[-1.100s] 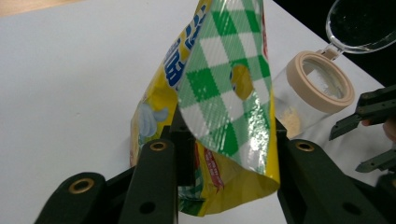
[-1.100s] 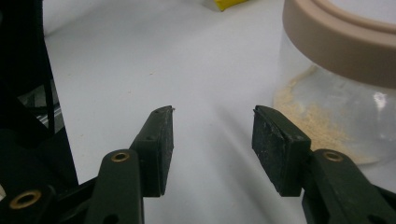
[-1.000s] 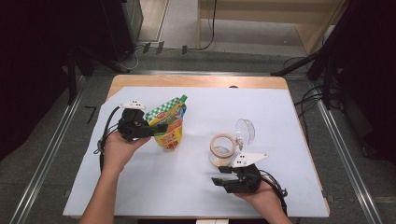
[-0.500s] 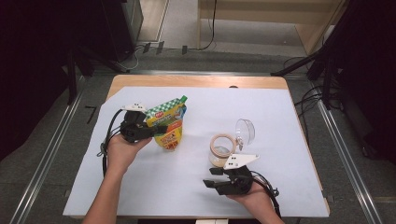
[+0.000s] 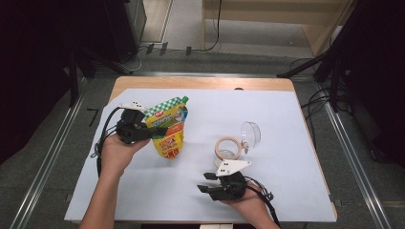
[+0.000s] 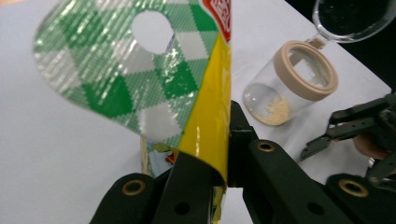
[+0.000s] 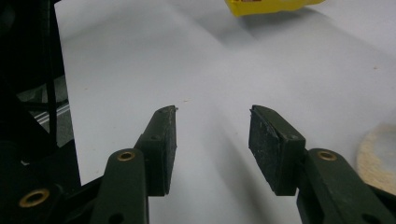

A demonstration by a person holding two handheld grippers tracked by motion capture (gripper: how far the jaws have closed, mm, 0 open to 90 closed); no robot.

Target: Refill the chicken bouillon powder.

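Green-and-white checked, yellow pouch [image 5: 168,129]; beige-rimmed clear jar [image 5: 229,148]; black tools on white sheet [image 5: 286,119]

Left tongs [image 5: 160,131]: clamped, jaws level, pointing right, hand wrapped around body, forearm entering from below. Right tongs [image 5: 204,182]: jaws parted with nothing between, just been narrowing, pointing left, low.

Lab: camera-stand legs [image 5: 305,67], floor cables [image 5: 157,47]

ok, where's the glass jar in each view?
High view: glass jar lying right of centre, above the right gripper.
Left gripper view: jar upper right, beside the pouch.
Right gripper view: tan curve at the right edge, possibly its rim.
Shared landmark: the yellow pouch.
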